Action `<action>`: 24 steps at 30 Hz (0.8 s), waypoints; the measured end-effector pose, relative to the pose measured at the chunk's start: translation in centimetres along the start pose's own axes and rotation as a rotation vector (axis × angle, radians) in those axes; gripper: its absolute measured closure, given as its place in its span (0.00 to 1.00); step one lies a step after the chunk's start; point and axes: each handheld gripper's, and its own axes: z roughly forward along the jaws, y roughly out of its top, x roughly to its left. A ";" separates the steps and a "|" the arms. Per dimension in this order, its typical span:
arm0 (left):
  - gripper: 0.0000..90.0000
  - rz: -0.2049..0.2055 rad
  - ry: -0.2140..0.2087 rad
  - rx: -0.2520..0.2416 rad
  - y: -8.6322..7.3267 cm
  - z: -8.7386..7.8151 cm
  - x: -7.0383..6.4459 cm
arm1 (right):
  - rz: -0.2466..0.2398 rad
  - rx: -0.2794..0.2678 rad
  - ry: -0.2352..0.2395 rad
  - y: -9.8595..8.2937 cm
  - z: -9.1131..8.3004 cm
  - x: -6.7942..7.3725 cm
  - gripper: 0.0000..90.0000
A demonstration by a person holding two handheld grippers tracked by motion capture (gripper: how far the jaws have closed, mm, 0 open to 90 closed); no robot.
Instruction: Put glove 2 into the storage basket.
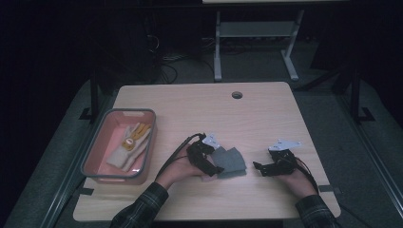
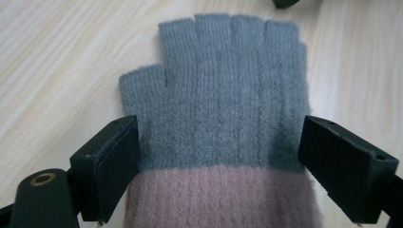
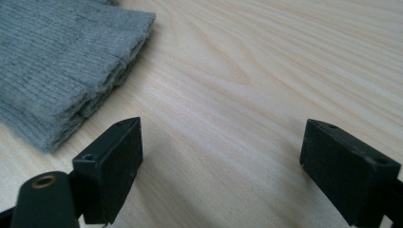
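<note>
A grey knitted fingerless glove (image 1: 229, 161) with a pink cuff lies flat on the wooden table (image 1: 199, 107). In the left gripper view the glove (image 2: 223, 109) stretches away from me, finger stubs at the far end. My left gripper (image 2: 221, 166) is open, one jaw on each side of the glove where grey meets pink. In the high view the left gripper (image 1: 211, 164) sits at the glove's left edge. My right gripper (image 1: 260, 167) is open just right of the glove, over bare wood. The right gripper view has the glove's edge (image 3: 62, 66) at upper left, with nothing between the right gripper (image 3: 221, 166) jaws.
A pink bin with a grey rim (image 1: 119, 114) stands at the table's left, holding a light glove with yellow patches (image 1: 130, 145). A round cable hole (image 1: 236, 94) is near the far edge. A white table frame (image 1: 254, 42) stands behind.
</note>
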 end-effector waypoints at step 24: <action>0.58 -0.018 -0.123 0.015 -0.7 0.3 -0.2 | 0.002 -0.001 -0.002 0.0 0.0 0.0 0.16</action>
